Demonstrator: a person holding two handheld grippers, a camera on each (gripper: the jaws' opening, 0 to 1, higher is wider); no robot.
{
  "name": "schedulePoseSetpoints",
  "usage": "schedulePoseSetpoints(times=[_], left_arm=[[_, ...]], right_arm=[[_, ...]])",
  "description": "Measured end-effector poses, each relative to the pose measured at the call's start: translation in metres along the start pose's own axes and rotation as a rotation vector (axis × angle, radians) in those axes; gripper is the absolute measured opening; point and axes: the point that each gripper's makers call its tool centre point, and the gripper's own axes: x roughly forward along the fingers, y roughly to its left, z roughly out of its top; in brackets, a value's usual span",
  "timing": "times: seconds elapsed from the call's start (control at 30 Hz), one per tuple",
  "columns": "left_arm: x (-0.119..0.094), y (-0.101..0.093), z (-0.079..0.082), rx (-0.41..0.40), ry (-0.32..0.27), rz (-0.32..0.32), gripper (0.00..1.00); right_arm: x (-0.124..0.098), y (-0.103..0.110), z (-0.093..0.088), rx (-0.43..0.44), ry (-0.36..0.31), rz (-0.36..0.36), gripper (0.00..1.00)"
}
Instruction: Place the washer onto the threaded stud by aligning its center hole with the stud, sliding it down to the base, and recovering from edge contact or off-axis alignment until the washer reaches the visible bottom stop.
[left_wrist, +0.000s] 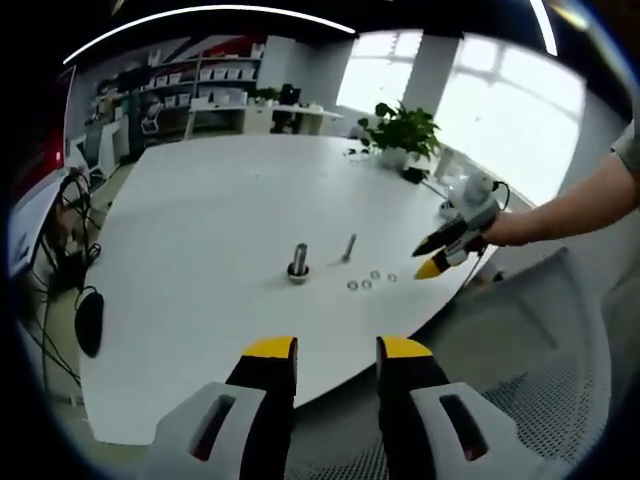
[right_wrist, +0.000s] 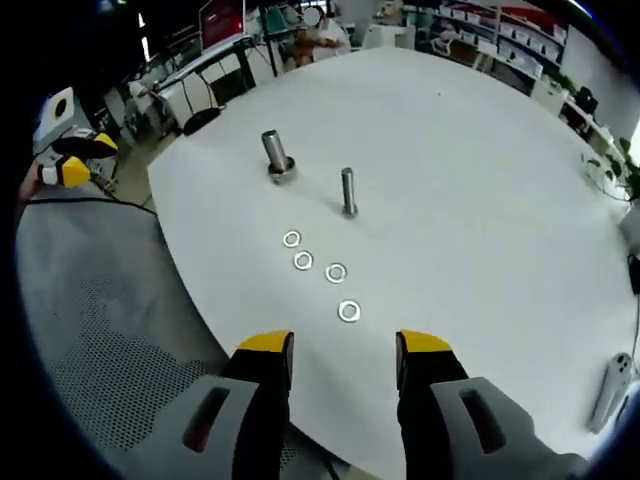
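Note:
Two upright metal studs stand on the white round table: a thicker stud with a wide base and a thinner threaded stud. Several loose washers lie flat in a row in front of them, the nearest washer just ahead of my right gripper, which is open and empty at the table's edge. My left gripper hangs open and empty off the table's edge, well short of the thicker stud, the thinner stud and the washers. The right gripper enters from the right, held by a hand.
A grey mesh chair sits below the table's edge beside me. A potted plant stands at the table's far side. Cables and a dark object lie left of the table. A white device rests near the right rim.

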Motion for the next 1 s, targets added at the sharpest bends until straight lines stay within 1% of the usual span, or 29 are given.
schedulePoseSetpoints(times=[0.1,0.2,0.23,0.27,0.3,0.43,0.5,0.53,0.57,0.6,0.7,0.87,0.9,0.93,1.0], left_arm=[[0.0,0.001,0.001,-0.003,-0.005,0.005,0.29],[-0.001,0.002,0.003,-0.011,-0.019,0.006,0.29],[-0.001,0.002,0.003,-0.007,-0.017,0.004,0.29],[0.0,0.001,0.001,0.021,-0.005,0.01,0.29],[0.0,0.001,0.001,0.031,0.0,0.012,0.29],[0.0,0.002,0.0,0.012,-0.001,0.01,0.29],[0.0,0.002,0.001,0.012,-0.006,0.013,0.29],[0.0,0.002,0.001,0.012,-0.003,0.012,0.28],[0.0,0.002,0.001,0.012,-0.001,0.012,0.28],[0.0,0.002,0.0,0.013,0.0,0.011,0.28],[0.0,0.001,0.0,0.014,0.003,0.008,0.28],[0.0,0.001,0.0,0.015,0.003,0.008,0.28],[0.0,0.001,0.0,0.013,0.0,0.007,0.28],[0.0,0.001,0.002,0.012,-0.012,0.004,0.28],[-0.002,0.001,0.005,0.008,-0.029,0.006,0.28]], right_arm=[[0.007,0.005,0.0,-0.011,0.02,0.032,0.37],[0.014,0.003,-0.002,-0.069,0.047,0.02,0.35],[0.016,0.002,-0.002,-0.074,0.053,0.02,0.35],[0.019,0.001,-0.004,-0.075,0.071,0.018,0.35],[0.021,0.0,-0.005,-0.076,0.077,0.018,0.35],[0.025,-0.002,-0.003,-0.091,0.089,0.022,0.32],[0.028,0.001,-0.004,-0.097,0.107,0.04,0.32],[0.029,0.004,-0.001,-0.094,0.104,0.055,0.31],[0.03,0.003,0.001,-0.112,0.101,0.053,0.31],[0.032,-0.001,0.001,-0.165,0.114,0.033,0.31],[0.035,0.002,-0.001,-0.146,0.131,0.048,0.28],[0.041,-0.001,-0.009,-0.175,0.177,0.053,0.25],[0.04,-0.001,-0.006,-0.182,0.167,0.05,0.24],[0.041,0.0,-0.004,-0.162,0.165,0.056,0.25],[0.041,0.001,-0.004,-0.161,0.163,0.06,0.25]])
